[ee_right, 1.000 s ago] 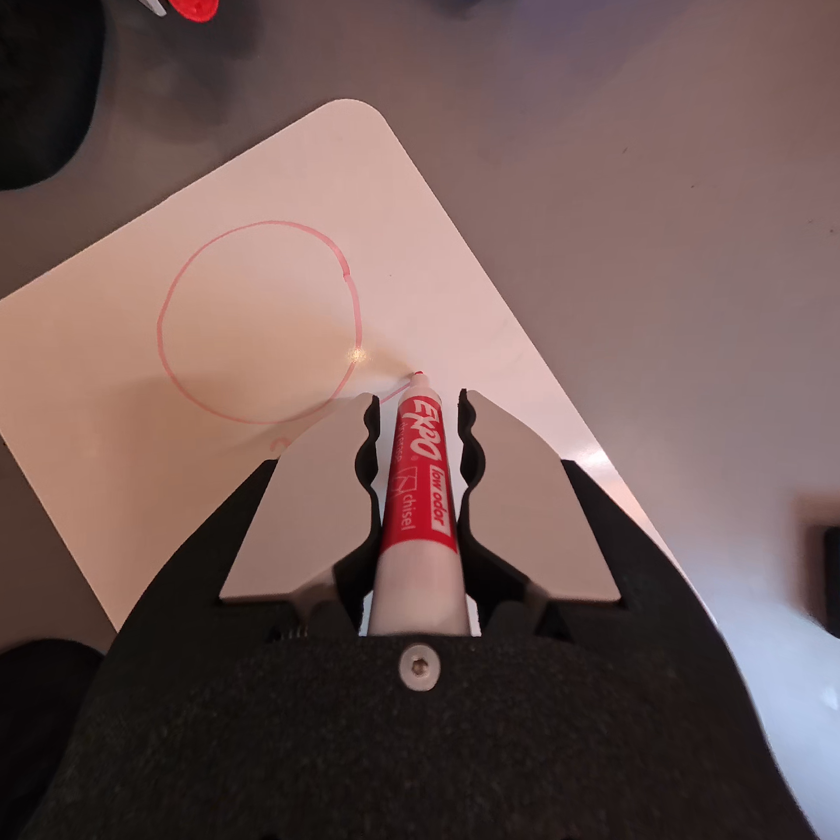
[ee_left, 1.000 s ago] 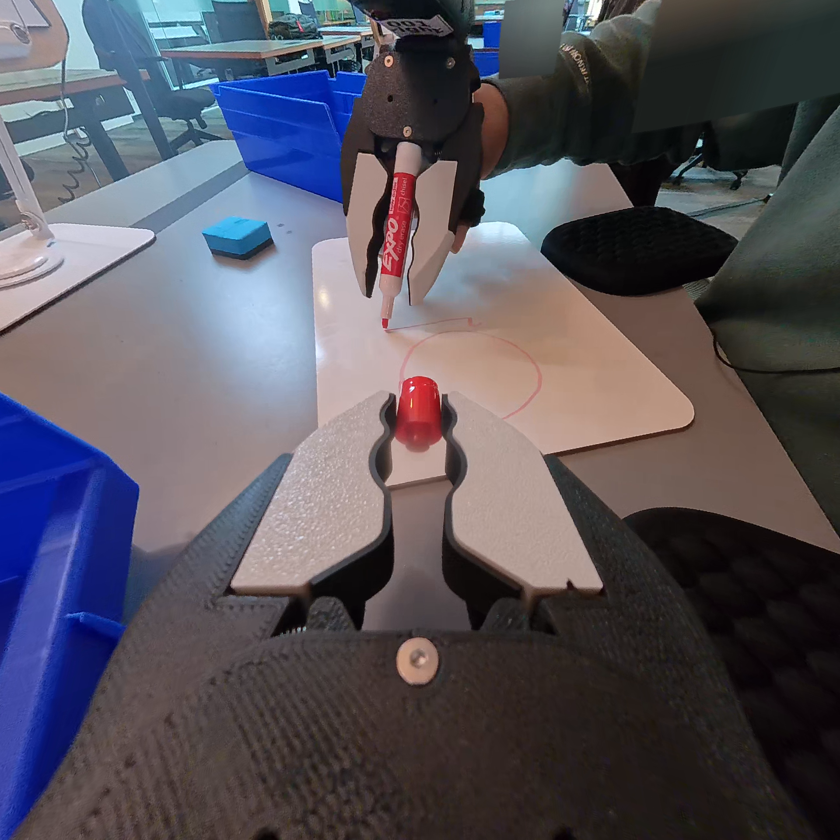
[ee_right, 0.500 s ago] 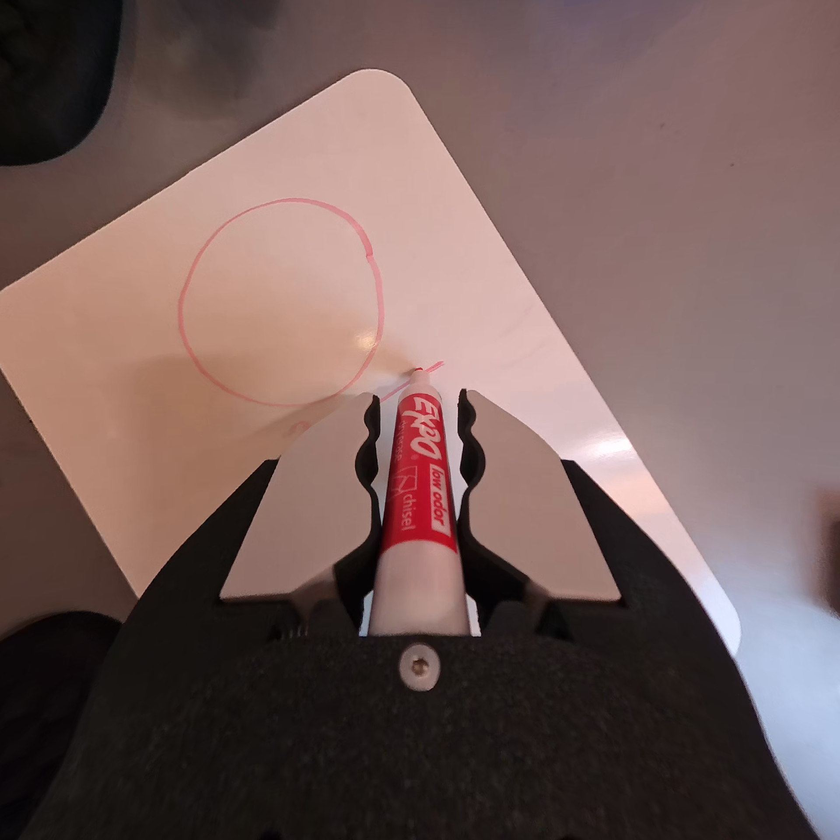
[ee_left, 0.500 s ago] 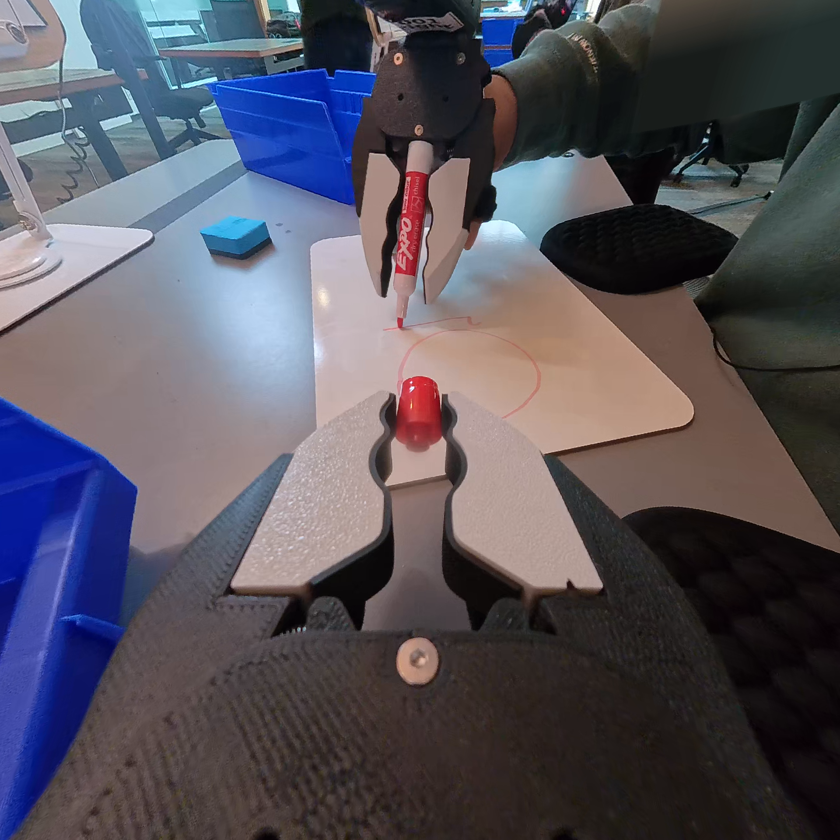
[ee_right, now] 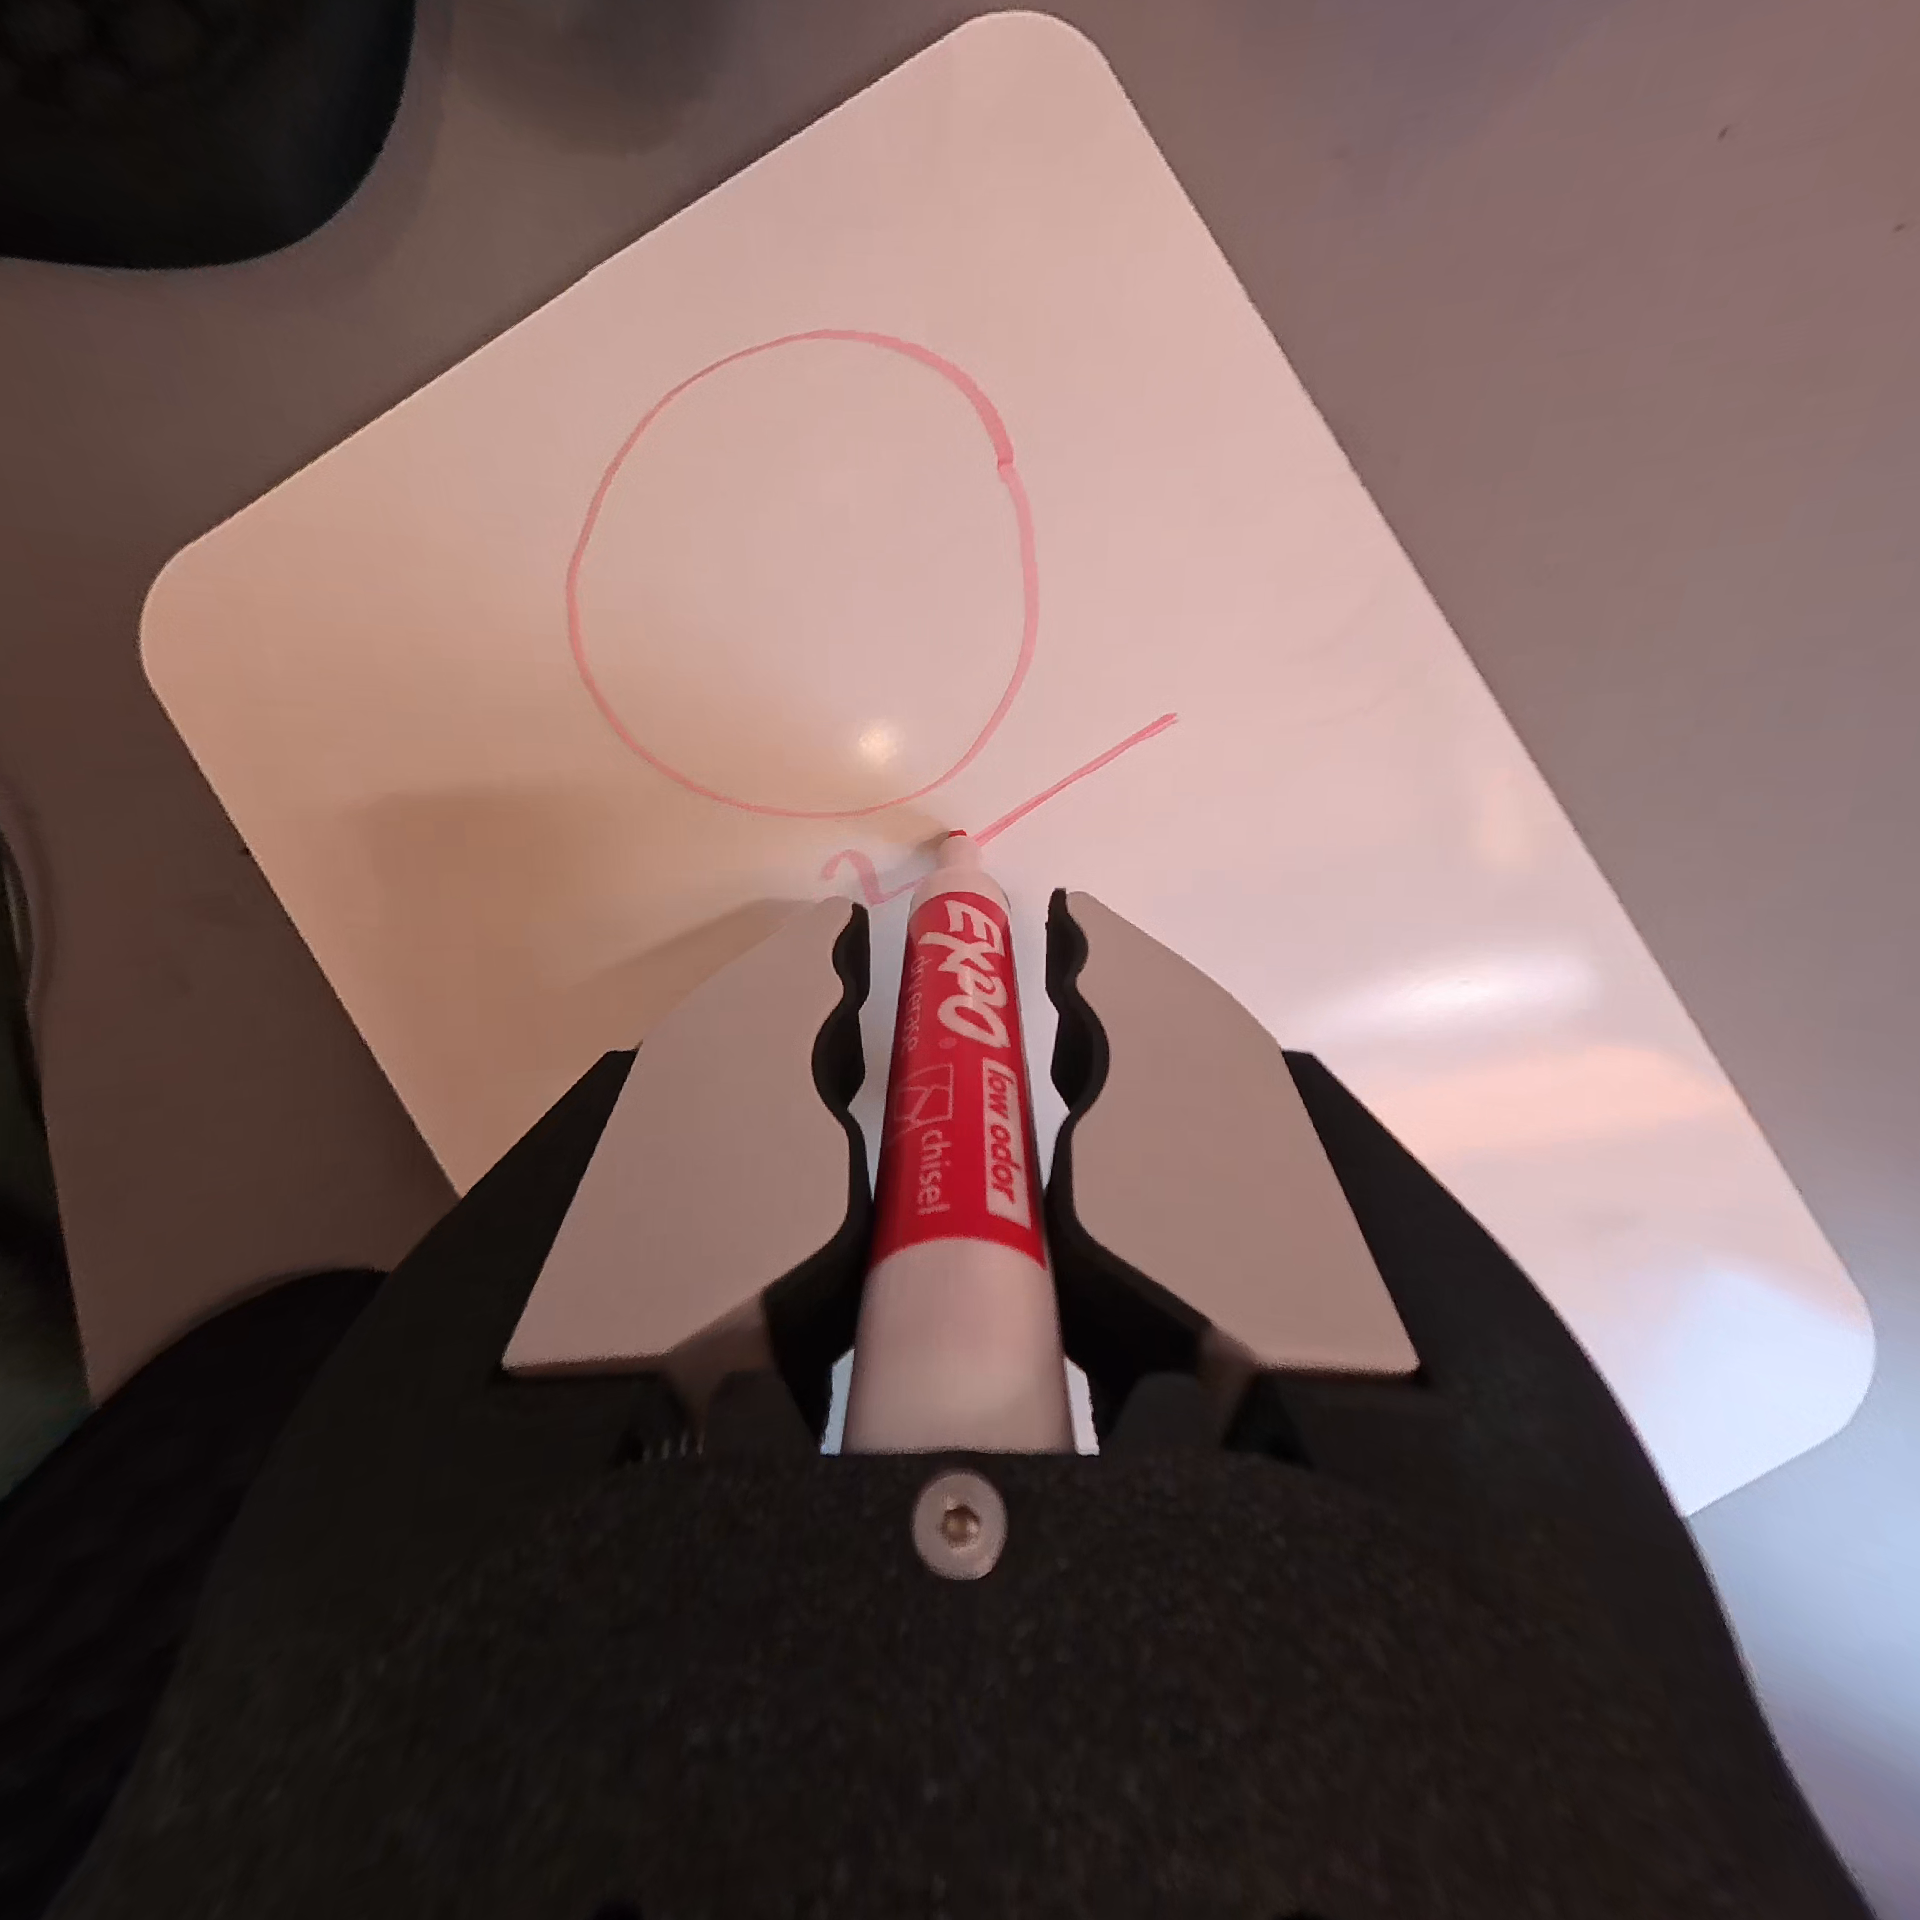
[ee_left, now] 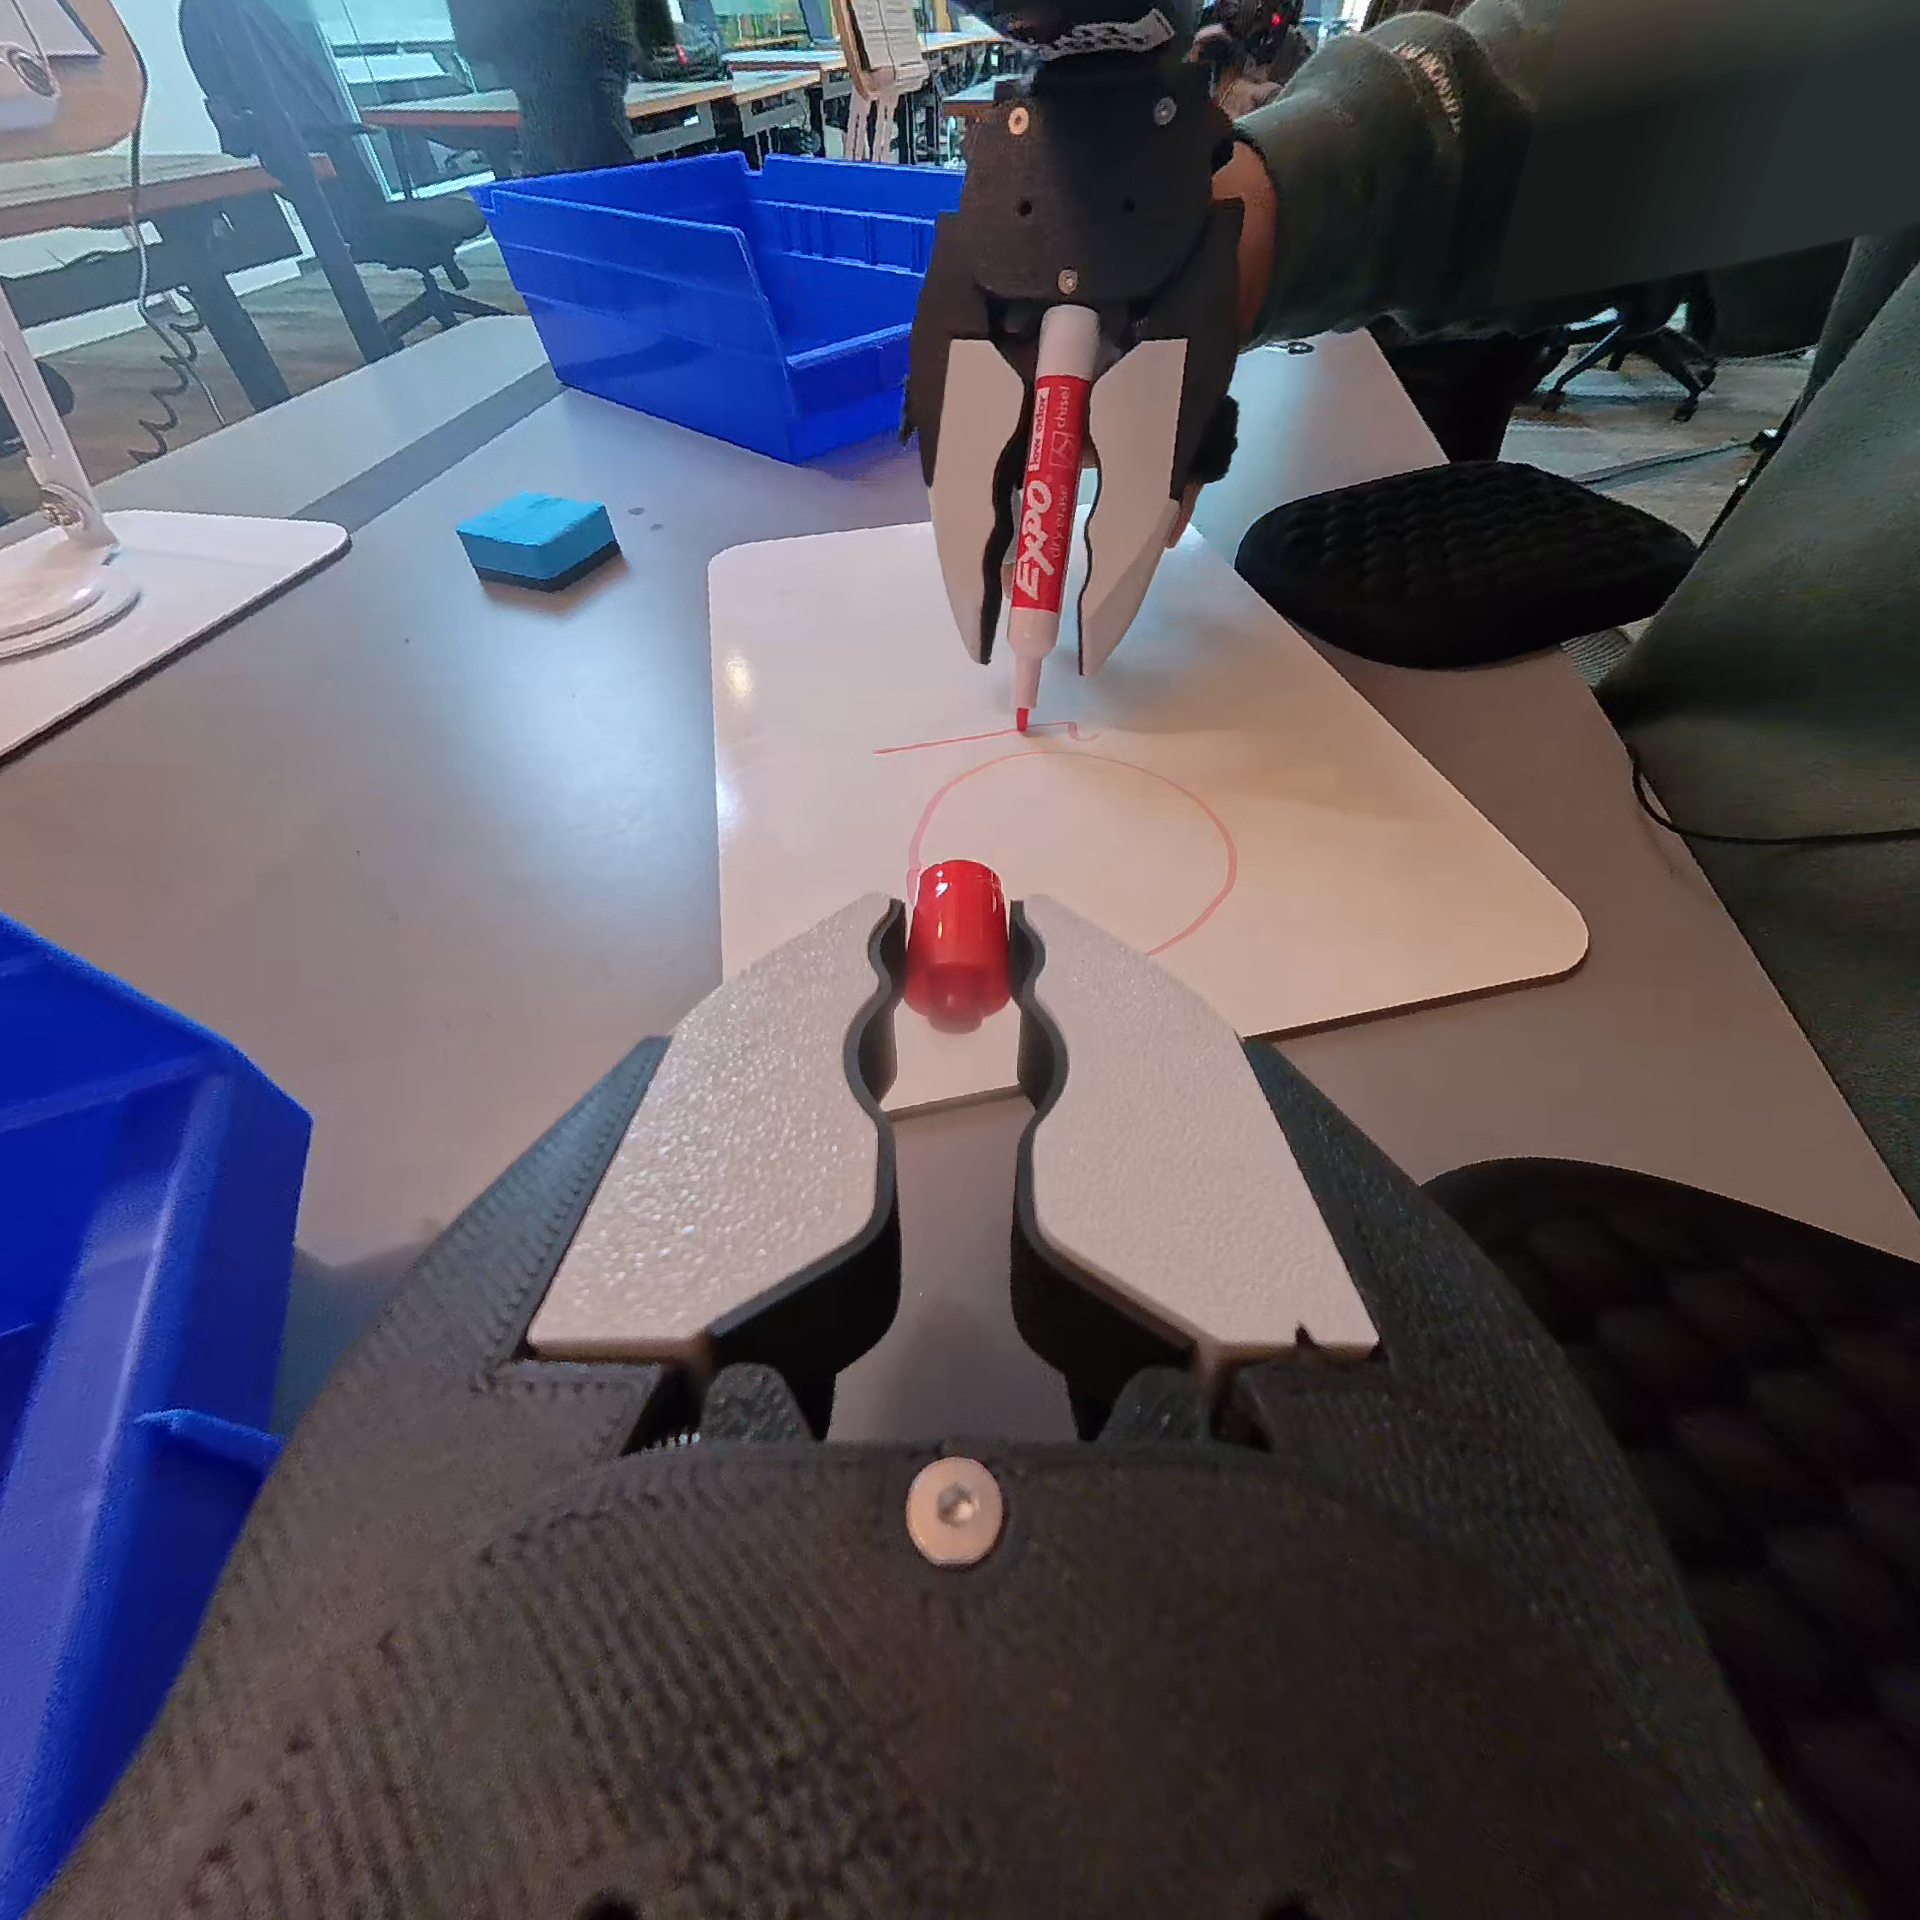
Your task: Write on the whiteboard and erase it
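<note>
A white whiteboard lies flat on the grey table; it also shows in the right wrist view. A red circle and a red line are drawn on it. My right gripper is shut on a red marker, tip down on the board at the line. In the left wrist view the right gripper holds the marker upright. My left gripper is shut on the red marker cap, near the board's front edge. A blue eraser lies left of the board.
Blue bins stand at the back and at the near left. Black padded rests lie right of the board and at the near right. A white lamp base is far left. A person's sleeve reaches in. Tip to tip, the grippers are about 15 centimetres apart.
The right gripper has drawn the marker tip rightward in the left wrist view along the far side of the circle, leaving a longer red line. The left gripper has stayed put with the cap.
</note>
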Demonstrator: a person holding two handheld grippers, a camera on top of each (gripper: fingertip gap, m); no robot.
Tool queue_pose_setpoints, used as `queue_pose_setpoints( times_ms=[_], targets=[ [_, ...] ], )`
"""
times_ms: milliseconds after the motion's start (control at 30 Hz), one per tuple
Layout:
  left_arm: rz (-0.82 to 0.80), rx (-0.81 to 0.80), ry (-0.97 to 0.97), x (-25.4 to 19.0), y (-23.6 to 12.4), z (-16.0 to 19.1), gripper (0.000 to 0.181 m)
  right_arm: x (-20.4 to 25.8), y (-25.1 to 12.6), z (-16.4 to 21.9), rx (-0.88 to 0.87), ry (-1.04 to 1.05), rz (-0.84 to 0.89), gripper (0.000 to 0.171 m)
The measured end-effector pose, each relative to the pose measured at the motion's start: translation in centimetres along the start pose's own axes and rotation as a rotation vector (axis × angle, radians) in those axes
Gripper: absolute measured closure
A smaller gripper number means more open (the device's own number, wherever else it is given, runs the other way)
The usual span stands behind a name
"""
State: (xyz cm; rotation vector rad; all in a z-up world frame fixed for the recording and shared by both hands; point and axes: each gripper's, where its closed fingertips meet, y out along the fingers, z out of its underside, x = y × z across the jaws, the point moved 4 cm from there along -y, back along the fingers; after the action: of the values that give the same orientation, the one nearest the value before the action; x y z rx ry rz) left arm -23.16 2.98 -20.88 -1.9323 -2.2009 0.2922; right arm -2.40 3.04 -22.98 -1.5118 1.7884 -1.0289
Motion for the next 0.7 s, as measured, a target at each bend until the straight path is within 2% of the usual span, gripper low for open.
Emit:
queue_pose_setpoints(
  times_ms=[700],
  targets=[
    [-0.001,0.004,0.006,-0.2,0.1,0.0,0.163,2.7,-0.8,1.4,0.045,-0.007,-0.014,0.138]
  ],
)
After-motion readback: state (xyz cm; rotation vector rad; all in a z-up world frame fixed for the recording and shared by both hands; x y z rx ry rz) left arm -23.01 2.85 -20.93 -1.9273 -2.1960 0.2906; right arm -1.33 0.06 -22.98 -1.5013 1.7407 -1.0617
